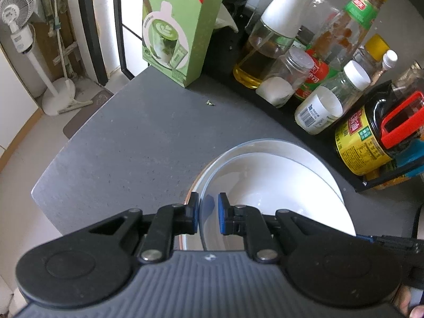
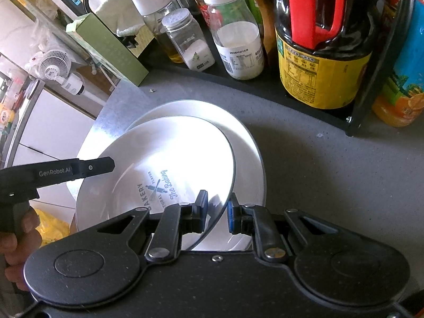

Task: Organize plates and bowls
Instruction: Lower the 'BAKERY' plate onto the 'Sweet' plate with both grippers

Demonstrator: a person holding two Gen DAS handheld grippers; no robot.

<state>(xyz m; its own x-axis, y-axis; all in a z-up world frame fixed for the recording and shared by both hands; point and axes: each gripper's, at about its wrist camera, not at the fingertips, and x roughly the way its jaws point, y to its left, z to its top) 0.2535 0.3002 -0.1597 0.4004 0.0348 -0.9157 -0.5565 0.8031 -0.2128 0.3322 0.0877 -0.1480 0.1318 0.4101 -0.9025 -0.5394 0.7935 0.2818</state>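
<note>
- My left gripper (image 1: 208, 213) is clamped on the rim of a glass plate (image 1: 209, 185), one blue pad on each side of the edge.
- My right gripper (image 2: 217, 213) is clamped on the other side of the same glass plate (image 2: 169, 169).
- The glass plate has blue words printed on it. It sits tilted over a white plate (image 2: 249, 153). I cannot tell if the two touch.
- The white plate (image 1: 286, 182) lies on the grey worktop (image 1: 127, 153), close to the worktop's left edge and in front of the black rack (image 1: 299, 111) at the back.
- In the rack stand a big dark bottle (image 2: 323, 61) with a red handle, a jar with white powder (image 2: 238, 39) and a small shaker (image 2: 190, 42).
- A green box (image 1: 180, 29) stands at the back left corner of the worktop.
- I see my left gripper's arm (image 2: 53, 172) and a hand (image 2: 16, 241) at the left side of the right camera view.
- On the floor past the worktop stands a white fan (image 1: 18, 13).
</note>
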